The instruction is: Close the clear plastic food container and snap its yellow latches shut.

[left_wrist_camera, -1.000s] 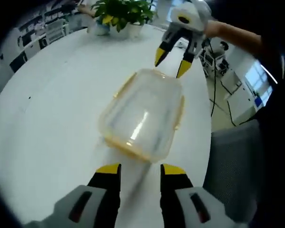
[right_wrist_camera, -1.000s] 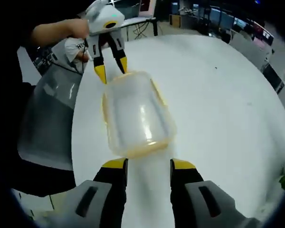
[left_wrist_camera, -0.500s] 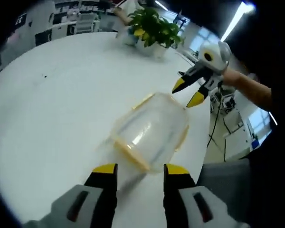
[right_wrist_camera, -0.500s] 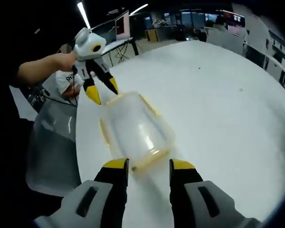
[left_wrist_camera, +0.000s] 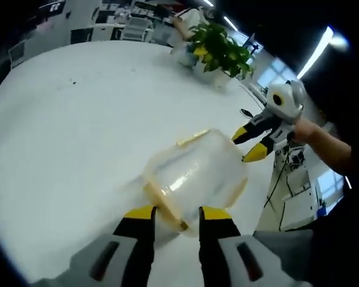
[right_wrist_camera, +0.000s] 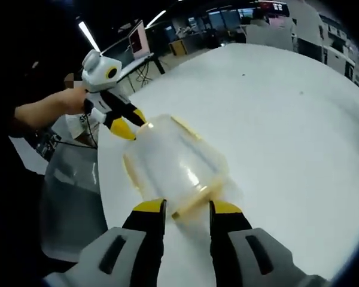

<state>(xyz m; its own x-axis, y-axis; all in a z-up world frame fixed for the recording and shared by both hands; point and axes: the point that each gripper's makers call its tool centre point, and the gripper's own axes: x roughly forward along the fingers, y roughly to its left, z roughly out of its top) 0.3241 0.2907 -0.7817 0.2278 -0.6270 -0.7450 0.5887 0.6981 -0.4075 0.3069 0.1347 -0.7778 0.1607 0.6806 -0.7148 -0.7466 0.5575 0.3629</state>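
lying between left gripper [left_wrist_camera: 171,213] and right gripper [right_wrist_camera: 180,207], clear container [left_wrist_camera: 196,177]

Each gripper has a grey body with dark slots and black jaws tipped in yellow: the left gripper [left_wrist_camera: 171,214], the right gripper [right_wrist_camera: 187,208]. Seen from across, each has a rounded white head. The person's forearms are bare, in dark clothing.

Container [left_wrist_camera: 194,176] on table [left_wrist_camera: 66,131] — between both grippers — plant [left_wrist_camera: 218,48] beyond.
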